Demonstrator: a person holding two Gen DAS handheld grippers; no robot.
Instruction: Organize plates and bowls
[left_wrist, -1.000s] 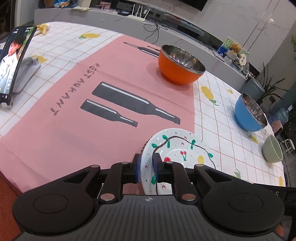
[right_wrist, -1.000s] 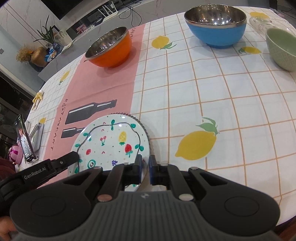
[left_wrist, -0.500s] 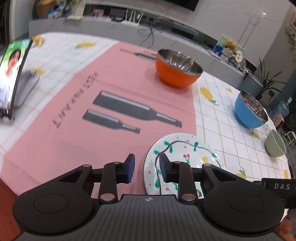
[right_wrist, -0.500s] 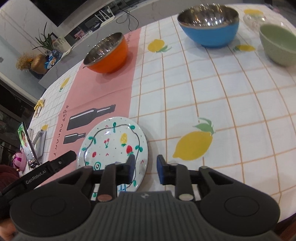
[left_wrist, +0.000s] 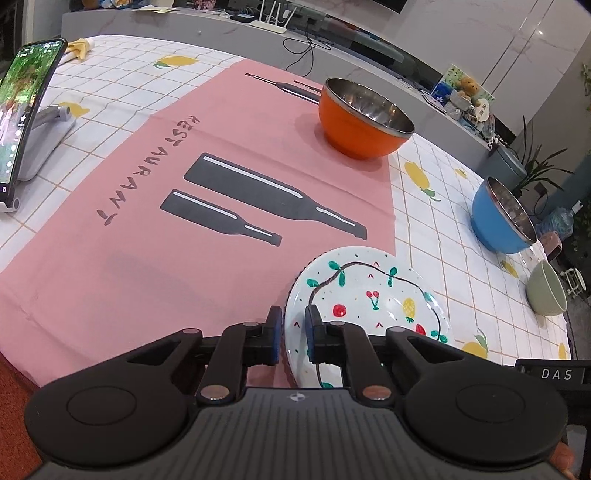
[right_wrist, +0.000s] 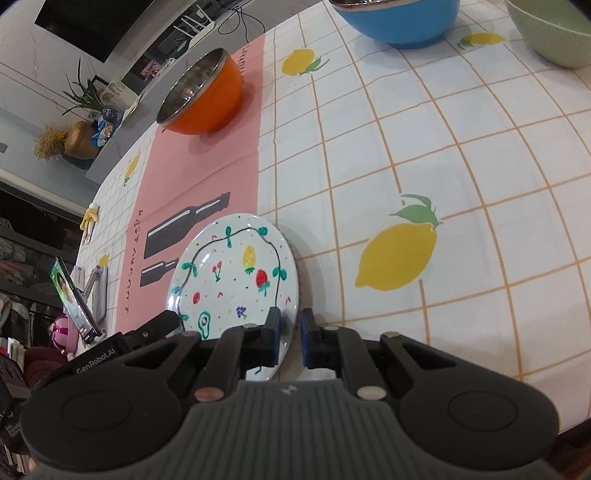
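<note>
A white plate painted with fruit and a black vine line lies tilted at the near table edge; it also shows in the right wrist view. A dark ridged rim shows under it, possibly a second plate. My left gripper is shut on the plate's left rim. My right gripper is shut on its right rim. An orange steel-lined bowl stands on the pink cloth. A blue bowl and a pale green bowl stand to the right.
A pink cloth printed with bottles covers the left of the lemon-checked tablecloth. A phone on a stand is at the far left. A grey counter with cables and plants runs behind the table.
Both grippers opened half a second ago and have closed again on the plate's rims. The plate now sits tilted between them, its right edge raised.
</note>
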